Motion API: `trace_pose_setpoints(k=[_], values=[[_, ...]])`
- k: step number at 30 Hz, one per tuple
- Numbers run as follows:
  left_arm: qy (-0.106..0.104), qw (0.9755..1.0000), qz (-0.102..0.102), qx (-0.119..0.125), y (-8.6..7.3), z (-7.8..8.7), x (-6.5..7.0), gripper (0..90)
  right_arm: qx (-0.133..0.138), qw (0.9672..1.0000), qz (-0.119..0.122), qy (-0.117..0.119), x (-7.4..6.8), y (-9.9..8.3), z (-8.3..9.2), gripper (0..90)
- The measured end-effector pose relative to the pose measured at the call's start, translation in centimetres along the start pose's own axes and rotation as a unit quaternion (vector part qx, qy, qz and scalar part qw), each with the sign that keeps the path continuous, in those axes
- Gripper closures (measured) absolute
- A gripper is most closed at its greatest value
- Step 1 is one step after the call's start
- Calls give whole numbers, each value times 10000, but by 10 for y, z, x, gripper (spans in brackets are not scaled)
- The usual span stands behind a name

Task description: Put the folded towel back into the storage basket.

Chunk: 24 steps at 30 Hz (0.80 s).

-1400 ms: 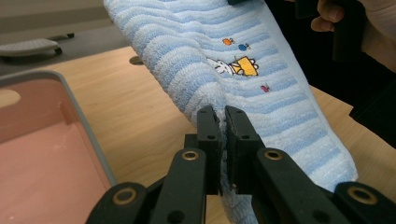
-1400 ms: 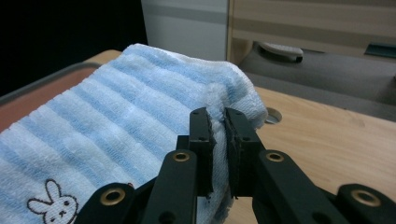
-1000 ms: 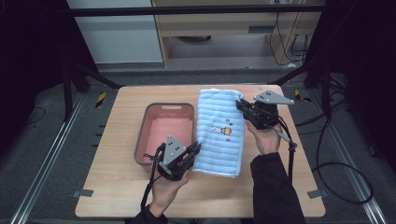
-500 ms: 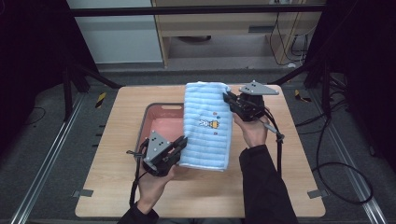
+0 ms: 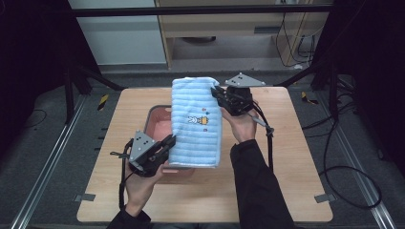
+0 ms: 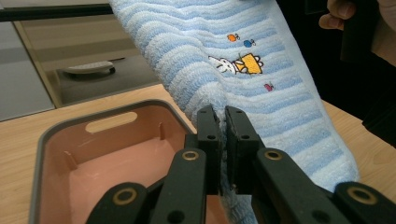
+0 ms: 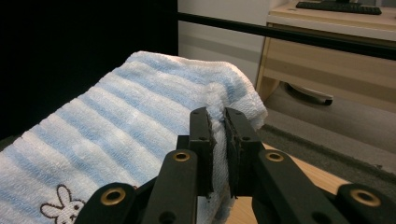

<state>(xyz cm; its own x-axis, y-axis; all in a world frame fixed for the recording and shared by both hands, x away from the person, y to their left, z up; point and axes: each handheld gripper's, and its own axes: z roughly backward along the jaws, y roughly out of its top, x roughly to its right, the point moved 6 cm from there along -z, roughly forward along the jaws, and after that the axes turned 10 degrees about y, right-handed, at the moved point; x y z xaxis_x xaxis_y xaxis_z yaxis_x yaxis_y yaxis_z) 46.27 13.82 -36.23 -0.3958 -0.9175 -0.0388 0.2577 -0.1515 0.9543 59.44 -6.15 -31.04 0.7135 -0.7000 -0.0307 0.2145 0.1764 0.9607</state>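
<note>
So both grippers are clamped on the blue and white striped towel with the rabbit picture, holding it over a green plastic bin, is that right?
Not quite: the bin is pink, not green. The left gripper view shows the pink plastic bin with its grey rim under the blue and white striped towel. The rest holds: the left gripper and the right gripper are each shut on an edge of the towel, above the bin.

A light wooden table [image 5: 296,157] with rounded corners is seen on a grey floor. A pink tub with a grey rim [image 5: 160,114] is set directly on it, left of centre, toward the far edge.
</note>
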Motion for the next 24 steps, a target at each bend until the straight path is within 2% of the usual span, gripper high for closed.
trace_pose_setpoints(k=[5, 11, 15, 24], values=[[109, 9999, -26, -9, 1, 3, -11, 850, 8, 10000, 23, 80, -7, 7, -13, 825], [247, 9997, 48, -3, 0, 6, -28, 850, -13, 9998, 51, 186, -15, 13, -30, 825], [301, 9995, 85, -37, -4, 7, -39, 850, -74, 9997, 71, 232, -21, 12, -44, 825], [407, 9989, 176, -121, -13, 3, -57, 851, -116, 9995, 38, 298, -25, 8, -63, 825]])
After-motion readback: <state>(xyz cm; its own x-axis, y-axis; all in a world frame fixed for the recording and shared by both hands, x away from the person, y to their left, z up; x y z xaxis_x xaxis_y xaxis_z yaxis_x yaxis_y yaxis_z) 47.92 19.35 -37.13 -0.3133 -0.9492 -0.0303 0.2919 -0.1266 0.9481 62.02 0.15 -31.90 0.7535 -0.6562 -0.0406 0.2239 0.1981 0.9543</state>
